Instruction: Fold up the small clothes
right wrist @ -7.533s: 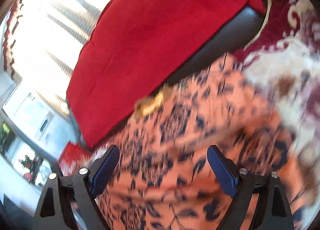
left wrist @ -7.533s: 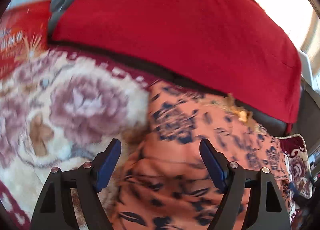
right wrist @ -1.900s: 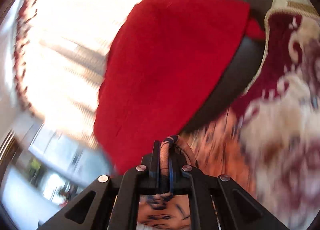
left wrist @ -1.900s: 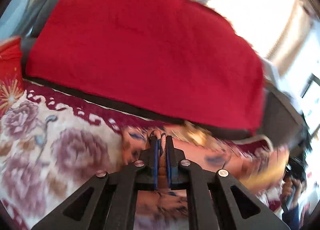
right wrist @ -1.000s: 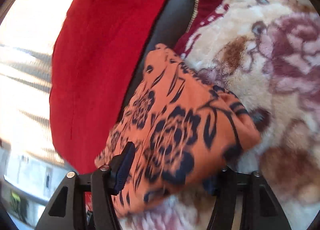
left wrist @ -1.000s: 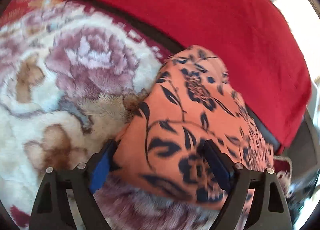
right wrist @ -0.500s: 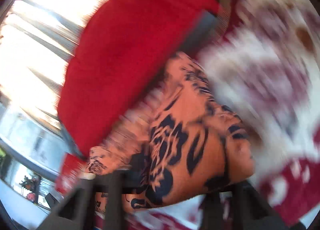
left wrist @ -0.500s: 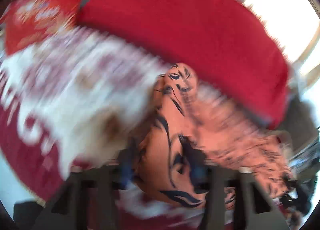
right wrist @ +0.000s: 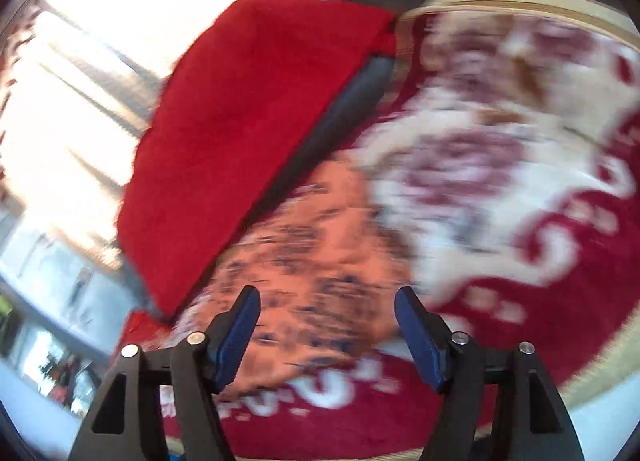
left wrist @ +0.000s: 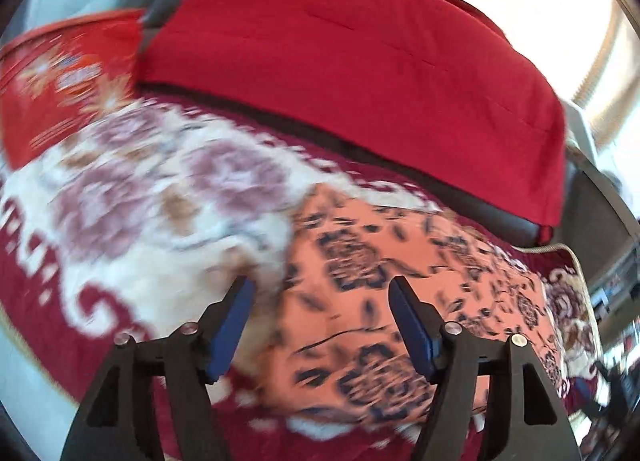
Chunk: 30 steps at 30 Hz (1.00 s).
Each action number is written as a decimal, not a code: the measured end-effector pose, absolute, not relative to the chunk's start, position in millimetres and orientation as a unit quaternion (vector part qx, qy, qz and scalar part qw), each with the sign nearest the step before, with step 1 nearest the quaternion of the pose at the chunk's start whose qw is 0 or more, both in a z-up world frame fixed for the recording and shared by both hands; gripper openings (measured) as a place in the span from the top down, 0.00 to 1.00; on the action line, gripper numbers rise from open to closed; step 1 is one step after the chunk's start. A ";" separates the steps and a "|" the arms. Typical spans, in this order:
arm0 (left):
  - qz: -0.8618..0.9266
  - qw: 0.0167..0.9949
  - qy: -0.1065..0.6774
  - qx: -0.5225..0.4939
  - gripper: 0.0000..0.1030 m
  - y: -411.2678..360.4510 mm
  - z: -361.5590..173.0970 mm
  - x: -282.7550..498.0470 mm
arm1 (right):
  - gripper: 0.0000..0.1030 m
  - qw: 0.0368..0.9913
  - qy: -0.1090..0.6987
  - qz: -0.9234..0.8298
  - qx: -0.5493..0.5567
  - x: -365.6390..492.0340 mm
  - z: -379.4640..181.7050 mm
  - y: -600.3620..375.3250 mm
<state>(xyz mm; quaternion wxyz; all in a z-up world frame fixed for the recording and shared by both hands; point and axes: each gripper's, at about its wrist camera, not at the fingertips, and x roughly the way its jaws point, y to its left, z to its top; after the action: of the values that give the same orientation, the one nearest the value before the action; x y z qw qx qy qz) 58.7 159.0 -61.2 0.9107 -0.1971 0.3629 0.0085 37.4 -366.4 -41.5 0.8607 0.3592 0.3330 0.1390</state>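
An orange garment with a dark blue flower print (left wrist: 400, 281) lies folded on a flowered red and cream blanket (left wrist: 168, 197). My left gripper (left wrist: 322, 325) is open and empty, held above the garment's left edge. In the right wrist view the same garment (right wrist: 316, 261) is blurred by motion and lies just beyond my right gripper (right wrist: 328, 331), which is open and empty above its near edge. Neither gripper touches the cloth.
A red cloth (left wrist: 360, 61) covers a dark sofa back (left wrist: 516, 221) behind the blanket; it also shows in the right wrist view (right wrist: 248, 133). A red printed cushion (left wrist: 68, 73) is at the far left. Bright curtained windows (right wrist: 80, 73) are behind.
Both grippers let go of the folded garment and drew back from it. The garment now lies flat on the blanket.
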 end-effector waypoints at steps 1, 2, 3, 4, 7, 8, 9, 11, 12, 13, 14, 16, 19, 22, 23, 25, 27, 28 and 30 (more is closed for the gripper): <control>-0.003 0.911 0.365 -0.191 0.31 149.6 -61.8 65.0 | 0.27 0.856 0.335 0.163 0.358 48.5 -37.2 -354.8; -0.014 0.910 0.372 -0.184 0.31 140.2 -66.3 69.7 | 0.27 0.852 0.340 0.184 0.354 59.3 -33.6 -344.9; -0.021 0.908 0.381 -0.173 0.31 131.7 -74.5 72.7 | 0.27 0.846 0.347 0.202 0.351 69.6 -33.3 -334.6; -0.020 0.906 0.390 -0.164 0.31 125.8 -82.4 73.0 | 0.24 0.832 0.361 0.230 0.354 83.3 -37.5 -322.5; 0.008 0.880 0.457 -0.132 0.31 115.8 -128.4 76.6 | 0.18 0.792 0.417 0.272 0.355 118.1 -74.0 -300.1; 0.009 0.883 0.452 -0.125 0.31 115.6 -132.3 73.2 | 0.24 0.784 0.460 0.235 0.344 136.0 -92.9 -301.7; 0.008 0.893 0.437 -0.106 0.31 114.0 -127.7 66.0 | 0.30 0.774 0.465 0.231 0.361 146.0 -99.2 -309.1; 0.010 0.897 0.433 -0.091 0.31 113.4 -115.8 59.9 | 0.29 0.791 0.440 0.212 0.368 159.1 -82.8 -325.5; 0.011 0.900 0.425 -0.093 0.31 114.3 -109.1 57.2 | 0.29 0.810 0.419 0.203 0.357 165.3 -67.4 -330.3; 0.012 0.904 0.415 -0.099 0.31 115.3 -102.6 56.0 | 0.28 0.816 0.401 0.209 0.361 173.9 -56.9 -334.0; 0.010 0.907 0.408 -0.104 0.29 114.4 -98.0 56.5 | 0.23 0.802 0.393 0.231 0.386 191.3 -52.4 -335.7; -0.003 0.906 0.407 -0.113 0.27 109.1 -97.1 61.4 | 0.16 0.770 0.422 0.260 0.402 227.1 -63.7 -330.3; -0.017 0.897 0.428 -0.106 0.27 95.8 -104.3 70.4 | 0.18 0.803 0.461 0.162 0.340 289.1 -93.0 -338.7; -0.020 0.897 0.429 -0.103 0.27 91.5 -102.5 60.8 | 0.26 0.808 0.420 0.099 0.401 298.1 -100.1 -374.3; -0.017 0.899 0.426 -0.104 0.27 93.7 -102.4 57.5 | 0.26 0.814 0.403 0.087 0.408 290.6 -94.3 -381.3; -0.010 0.900 0.423 -0.104 0.27 98.0 -101.3 53.1 | 0.26 0.829 0.381 0.113 0.393 264.5 -78.6 -383.8; -0.001 0.901 0.420 -0.109 0.27 101.8 -98.2 53.1 | 0.26 0.843 0.371 0.126 0.370 227.2 -66.0 -382.8; 0.000 0.901 0.418 -0.115 0.27 102.2 -96.8 52.8 | 0.26 0.850 0.361 0.132 0.360 196.7 -60.6 -382.8; -0.002 0.902 0.415 -0.121 0.27 98.1 -92.0 51.6 | 0.26 0.851 0.351 0.139 0.365 156.1 -57.2 -385.8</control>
<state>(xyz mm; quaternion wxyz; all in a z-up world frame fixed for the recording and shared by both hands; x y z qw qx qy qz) 51.6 98.1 -92.0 0.9016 -0.1213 0.4152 -0.0021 156.1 -385.8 -57.2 0.8513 0.3646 0.3506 0.1394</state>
